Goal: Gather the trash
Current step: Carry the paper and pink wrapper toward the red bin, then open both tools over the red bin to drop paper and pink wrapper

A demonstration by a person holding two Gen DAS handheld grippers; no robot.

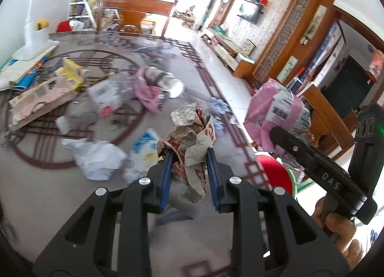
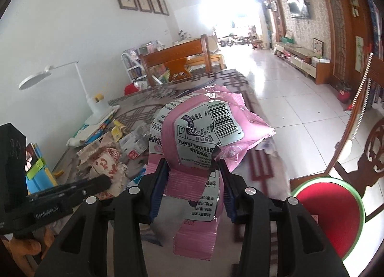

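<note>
Pink wrapper (image 2: 204, 133) with silver barcode panel; brown-printed crumpled paper (image 1: 192, 138); grey tablecloth (image 1: 48, 193), maroon lattice lines.

"DAS" on the right claw (image 1: 285, 133), "GenRobot.AI" on the left claw (image 2: 105, 182).

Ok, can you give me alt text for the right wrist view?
The right gripper holds a crumpled pink snack wrapper above a littered table. A red-lined bin sits lower right; the left gripper holds crumpled paper at left.
</note>
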